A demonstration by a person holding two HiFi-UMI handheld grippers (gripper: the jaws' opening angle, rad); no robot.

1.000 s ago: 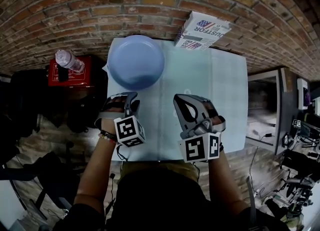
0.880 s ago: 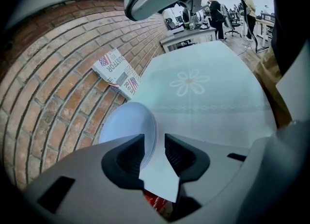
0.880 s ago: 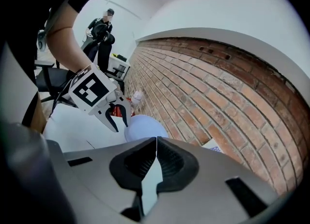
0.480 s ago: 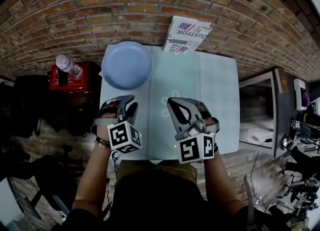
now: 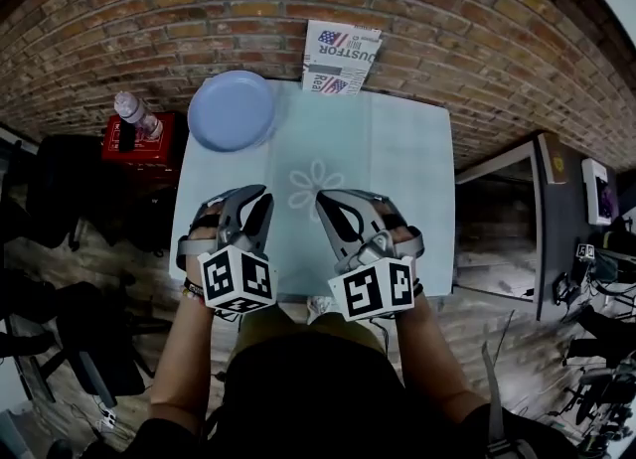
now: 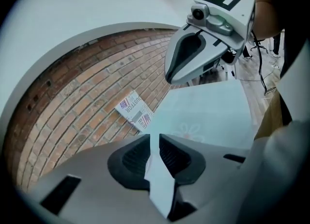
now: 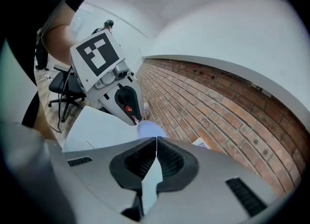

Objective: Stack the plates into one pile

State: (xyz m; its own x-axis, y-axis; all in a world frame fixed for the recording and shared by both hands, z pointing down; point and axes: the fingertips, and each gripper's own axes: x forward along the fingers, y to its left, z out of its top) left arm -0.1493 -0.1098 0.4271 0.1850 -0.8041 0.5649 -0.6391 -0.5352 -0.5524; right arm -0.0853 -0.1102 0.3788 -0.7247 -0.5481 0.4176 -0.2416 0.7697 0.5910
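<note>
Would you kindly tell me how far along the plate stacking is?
Done, apparently: the only blue plate pile sits at the table's far left corner. In hand: nothing; left tongs closing on air, right tongs shut empty. Left: seemingly nothing to stack.

We take this for a makeshift lab or workroom rather than a home. A small surface (image 5: pixel 397 169) under a pale cloth stands against a bare brick wall (image 5: pixel 199 10), and a black office chair (image 7: pixel 64 83) sits on the wooden floor (image 5: pixel 119 268). Beside the surface we see a red equipment case (image 5: pixel 149 149) with a water bottle (image 5: pixel 134 114) on it. A printed cardboard box (image 5: pixel 340 55) stands at the wall, and loose cables (image 5: pixel 596 298) and gear lie on the floor to the right.
</note>
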